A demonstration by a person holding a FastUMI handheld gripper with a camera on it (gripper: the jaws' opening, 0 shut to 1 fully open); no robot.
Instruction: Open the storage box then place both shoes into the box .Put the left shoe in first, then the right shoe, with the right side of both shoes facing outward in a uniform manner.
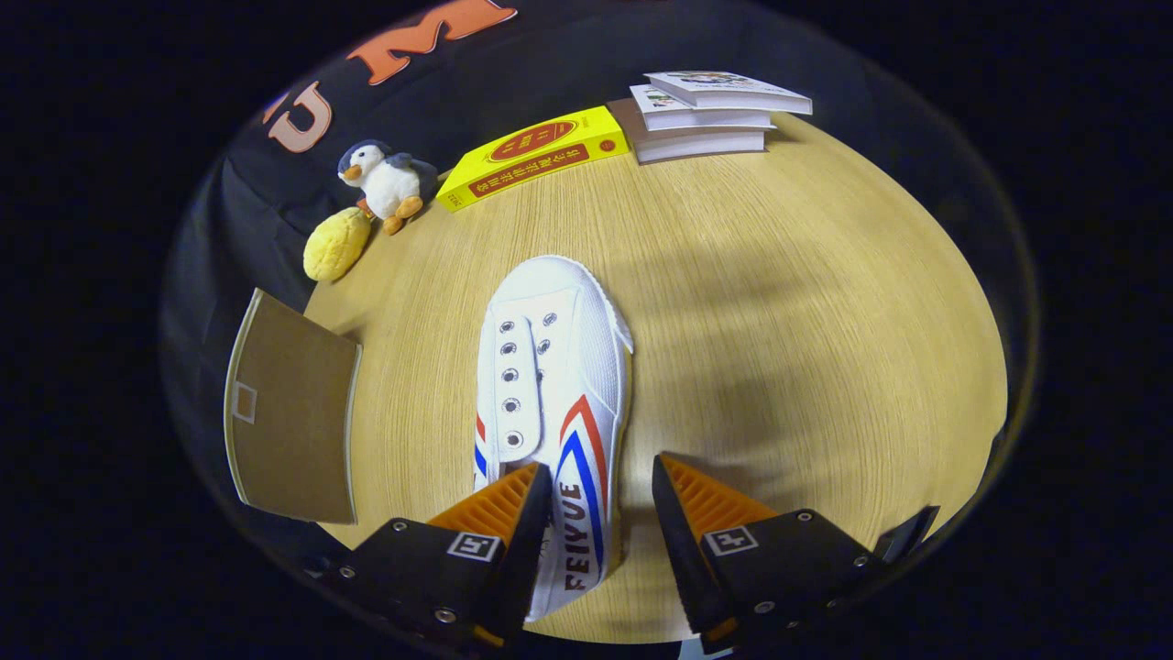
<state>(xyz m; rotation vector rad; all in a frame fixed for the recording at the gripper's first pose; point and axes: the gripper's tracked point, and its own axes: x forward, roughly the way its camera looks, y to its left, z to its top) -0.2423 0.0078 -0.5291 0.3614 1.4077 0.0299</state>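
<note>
White canvas lace-up shoe (550, 385), red and blue side stripes, dark lettering. Pale wood-grain table (806, 321). Brown cardboard storage box (293, 412). Yellow book (536, 154), red panels. White-and-grey plush penguin (387, 181), orange feet. Yellow bumpy plush (336, 244).

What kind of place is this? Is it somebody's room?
Probably a staged booth with a desk, not a real room. A wooden table holds books, a toy penguin and a white shoe. The open tool straddles the shoe's heel.
</note>
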